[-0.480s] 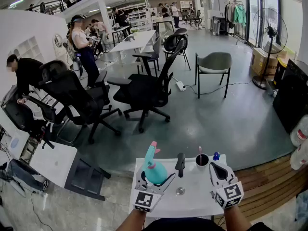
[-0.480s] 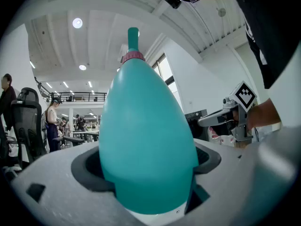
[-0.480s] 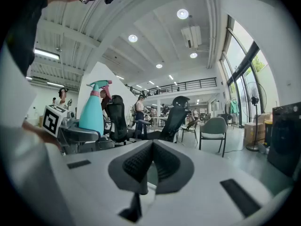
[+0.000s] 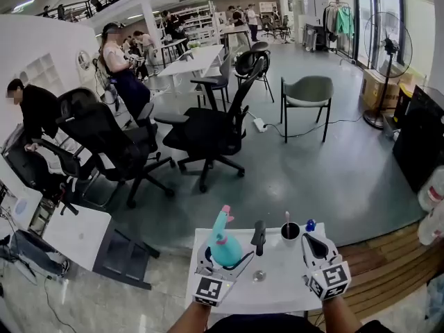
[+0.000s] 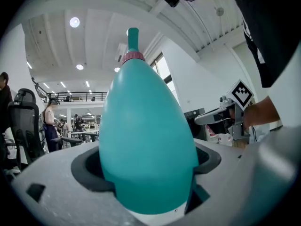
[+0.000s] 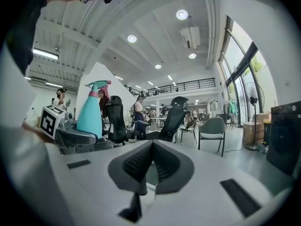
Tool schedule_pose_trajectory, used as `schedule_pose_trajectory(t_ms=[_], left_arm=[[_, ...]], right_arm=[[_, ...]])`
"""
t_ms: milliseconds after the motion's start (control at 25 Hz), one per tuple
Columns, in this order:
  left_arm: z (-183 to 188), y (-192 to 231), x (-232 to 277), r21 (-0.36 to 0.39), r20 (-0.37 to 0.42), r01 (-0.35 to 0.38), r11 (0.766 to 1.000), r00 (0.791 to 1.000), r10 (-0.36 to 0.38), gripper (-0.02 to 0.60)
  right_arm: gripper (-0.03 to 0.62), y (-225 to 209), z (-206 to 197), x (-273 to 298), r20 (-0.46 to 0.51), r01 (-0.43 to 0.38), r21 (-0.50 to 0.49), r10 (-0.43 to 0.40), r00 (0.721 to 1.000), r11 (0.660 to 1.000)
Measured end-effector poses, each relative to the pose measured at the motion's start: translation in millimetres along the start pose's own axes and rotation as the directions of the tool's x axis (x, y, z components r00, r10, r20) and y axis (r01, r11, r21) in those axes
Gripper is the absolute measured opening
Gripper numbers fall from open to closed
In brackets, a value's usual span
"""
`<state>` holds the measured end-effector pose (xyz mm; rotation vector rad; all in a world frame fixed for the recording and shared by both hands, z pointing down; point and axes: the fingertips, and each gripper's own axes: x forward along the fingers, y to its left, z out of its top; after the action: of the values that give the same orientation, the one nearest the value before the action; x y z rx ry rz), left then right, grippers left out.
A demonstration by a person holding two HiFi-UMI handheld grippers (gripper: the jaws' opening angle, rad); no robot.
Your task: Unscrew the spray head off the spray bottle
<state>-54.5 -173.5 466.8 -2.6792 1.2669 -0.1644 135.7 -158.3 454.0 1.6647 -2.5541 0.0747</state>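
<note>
Holding the spray bottle (image 4: 224,247) by its fat belly in the left claw (image 4: 223,259), squeezed snug between both pads; standing straight up, long way up and down, with the spray head (image 4: 222,218) right above that claw; nothing in the right claw (image 4: 310,240), pinched all the way closed and pointing about level; from that claw, look left and a bit up to find the spray head, near but not touching; probably best to open the empty claw, since it is the free one, go up and left, then twist round the up-and-down line; under both claws, a small white table (image 4: 281,283) with a dark cup (image 4: 291,231) just ahead of the right claw; beyond, a big room with a grey floor (image 4: 326,179), black chairs (image 4: 208,130) and people (image 4: 121,64) well away.
</note>
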Motion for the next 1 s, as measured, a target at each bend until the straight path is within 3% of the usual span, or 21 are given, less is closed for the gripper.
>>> schedule_pose_trajectory(t_ms=[320,440,560,1000], left_arm=[[-2.1,-2.6,0.2,-0.034,-0.011,-0.006,0.999,1.000,0.005,0.462],[0.5,-3.4,1.3,-0.056,-0.005,-0.005,0.998,1.000,0.004,0.462],[-5.2,-4.8,1.9,-0.026,-0.007,0.011,1.000,1.000,-0.011,0.462],[-7.7,-8.5,2.7,-0.036,-0.018,0.022,0.999,1.000,-0.023,0.462]], right_arm=[[0.006,2.7,-1.7,0.9,0.006,-0.033,0.033,0.033,0.999,0.999],[0.006,10.9,-2.7,5.0,-0.002,-0.077,0.038,0.077,0.997,0.996],[0.006,25.2,-0.6,9.0,-0.008,-0.135,0.040,0.136,0.991,0.990],[0.024,77.9,32.4,20.1,0.036,-0.316,0.024,0.315,0.948,0.948]])
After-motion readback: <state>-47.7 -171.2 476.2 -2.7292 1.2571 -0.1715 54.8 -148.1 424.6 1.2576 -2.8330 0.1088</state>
